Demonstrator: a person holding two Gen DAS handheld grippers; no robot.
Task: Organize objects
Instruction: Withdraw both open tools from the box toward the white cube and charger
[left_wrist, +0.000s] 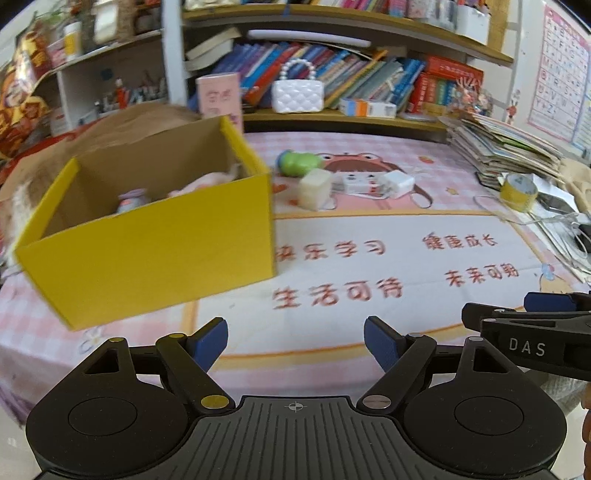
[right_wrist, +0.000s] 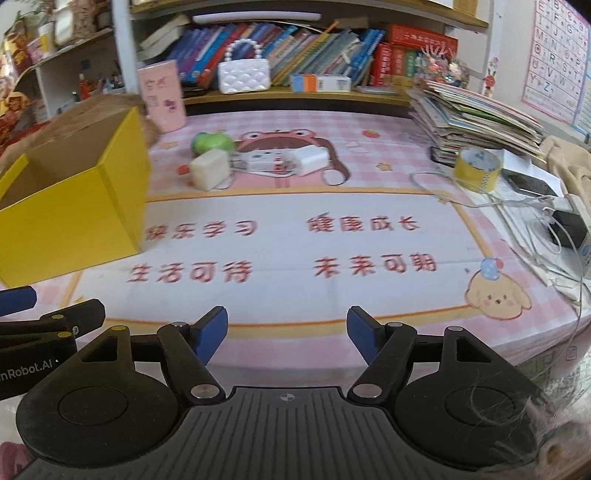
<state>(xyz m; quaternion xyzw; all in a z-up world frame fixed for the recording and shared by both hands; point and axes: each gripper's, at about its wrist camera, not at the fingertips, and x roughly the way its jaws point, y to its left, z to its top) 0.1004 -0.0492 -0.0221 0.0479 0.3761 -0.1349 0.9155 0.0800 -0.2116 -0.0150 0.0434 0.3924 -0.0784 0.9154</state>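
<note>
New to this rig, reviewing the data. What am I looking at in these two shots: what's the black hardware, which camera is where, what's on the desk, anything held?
No robot arm here: a person holds one two-finger gripper in each hand, and each gripper carries a fisheye camera that looks forward along its fingers. One picture is from the left gripper, the other from the right gripper; each also catches the other at its edge. Both have their jaws apart with nothing between them, so nothing is held.

On the pink printed mat stands an open yellow box with a few small items already inside. Behind it lie a green toy, a pale cube and a white charger. To the right are a yellow tape roll, a stack of books and some cables.
</note>
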